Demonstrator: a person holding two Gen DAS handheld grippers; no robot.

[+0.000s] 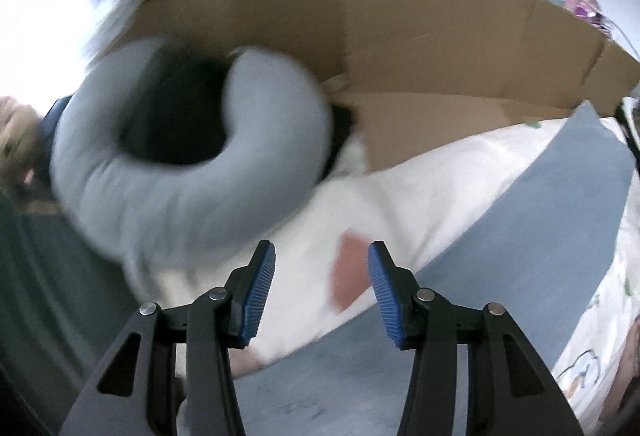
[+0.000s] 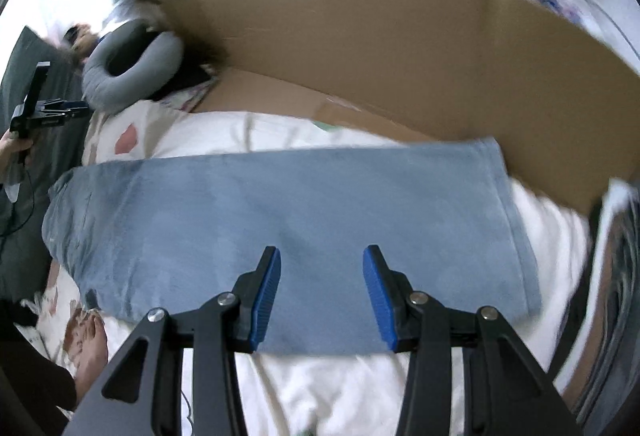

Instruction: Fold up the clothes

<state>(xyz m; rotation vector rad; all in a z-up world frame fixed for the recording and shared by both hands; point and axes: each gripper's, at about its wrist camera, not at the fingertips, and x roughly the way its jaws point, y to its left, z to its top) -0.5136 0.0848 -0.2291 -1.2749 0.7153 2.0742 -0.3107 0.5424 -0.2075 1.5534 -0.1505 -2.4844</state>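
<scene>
White bedding point(image 2: 360, 388) covers the surface, with brown cardboard point(image 2: 400, 48) behind it and a grey neck pillow point(image 2: 124, 76) at its left end; the folded blue garment point(image 2: 280, 204) lies flat across the bedding; the left gripper point(image 1: 321, 290) and right gripper point(image 2: 322, 294) both hang above it, fingers apart, holding nothing.

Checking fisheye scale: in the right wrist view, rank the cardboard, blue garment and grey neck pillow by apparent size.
1. cardboard
2. blue garment, nearly as large, though nearer the camera
3. grey neck pillow, clearly smallest
</scene>
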